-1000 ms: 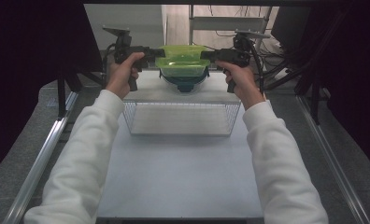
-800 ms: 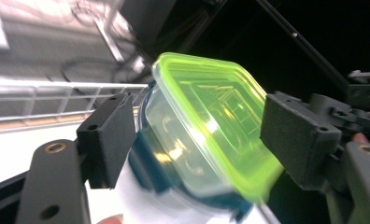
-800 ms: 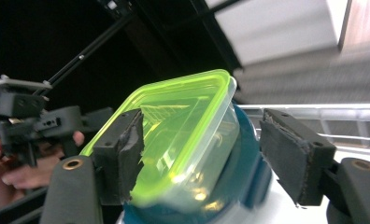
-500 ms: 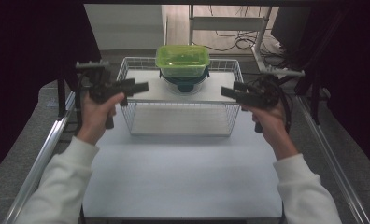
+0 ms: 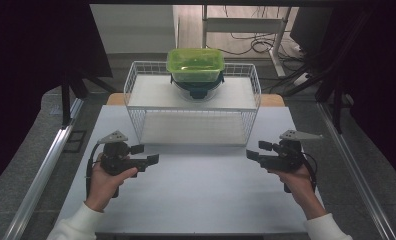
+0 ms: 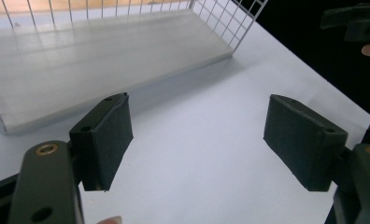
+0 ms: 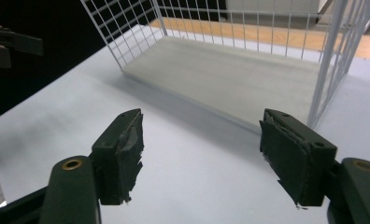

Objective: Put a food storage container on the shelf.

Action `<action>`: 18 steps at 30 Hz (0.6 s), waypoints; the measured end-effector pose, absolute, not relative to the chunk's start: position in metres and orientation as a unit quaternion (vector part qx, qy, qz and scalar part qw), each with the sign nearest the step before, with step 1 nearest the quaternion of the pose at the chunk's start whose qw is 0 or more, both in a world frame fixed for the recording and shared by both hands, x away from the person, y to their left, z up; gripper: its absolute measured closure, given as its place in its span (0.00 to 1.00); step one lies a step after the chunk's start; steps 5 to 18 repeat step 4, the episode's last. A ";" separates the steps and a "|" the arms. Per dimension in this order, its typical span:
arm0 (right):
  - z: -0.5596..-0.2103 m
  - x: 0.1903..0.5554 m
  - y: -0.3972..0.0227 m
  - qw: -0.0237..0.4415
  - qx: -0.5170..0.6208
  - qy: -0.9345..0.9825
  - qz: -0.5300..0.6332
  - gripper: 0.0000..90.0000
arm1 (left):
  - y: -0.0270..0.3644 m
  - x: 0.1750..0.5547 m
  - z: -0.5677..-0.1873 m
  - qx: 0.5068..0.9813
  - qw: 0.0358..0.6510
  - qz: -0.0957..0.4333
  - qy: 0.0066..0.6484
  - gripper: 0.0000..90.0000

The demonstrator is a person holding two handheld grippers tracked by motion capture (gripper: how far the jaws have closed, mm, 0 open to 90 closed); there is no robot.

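Item, surface [image 5: 196, 200]: we record a white, matt top, bare across its near half, bordered by metal rails at its left and right edges, with grey floor beyond them. Item, room: we note dark curtains at both sides, and past the far edge a pale wall, a strip of wooden floor, a white frame and loose black cables. Item, wire rack [image 5: 136, 90]: white, two-tiered, standing at the middle of the far edge, each tier lined with a pale board; its lower tier lies empty in both gripper views. Item, green container [image 5: 195, 64]: translucent, lidded, resting on a dark bowl [image 5: 197, 89] at the middle of the rack's upper tier; we cannot tell what either holds. Item, left gripper [image 5: 153, 159]: held by a hand near the left edge, in front of the rack and well apart from the container; its fingers [image 6: 103, 140] stand wide apart after just having been opening, with nothing between them. Item, right gripper [image 5: 250, 154]: held near the right edge, likewise short of the rack; its fingers [image 7: 122, 154], with worn pads, are spread wide, having just been opening, and grip nothing.
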State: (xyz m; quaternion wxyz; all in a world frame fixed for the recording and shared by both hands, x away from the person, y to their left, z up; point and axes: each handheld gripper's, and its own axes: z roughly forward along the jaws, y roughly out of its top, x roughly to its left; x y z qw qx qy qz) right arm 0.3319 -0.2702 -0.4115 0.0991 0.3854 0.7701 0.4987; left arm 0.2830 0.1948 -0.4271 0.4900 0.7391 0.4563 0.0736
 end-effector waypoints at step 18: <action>-0.411 0.333 -0.270 0.102 0.384 0.766 0.505 0.30 | 0.196 0.283 -0.426 0.733 0.497 0.075 0.458 0.25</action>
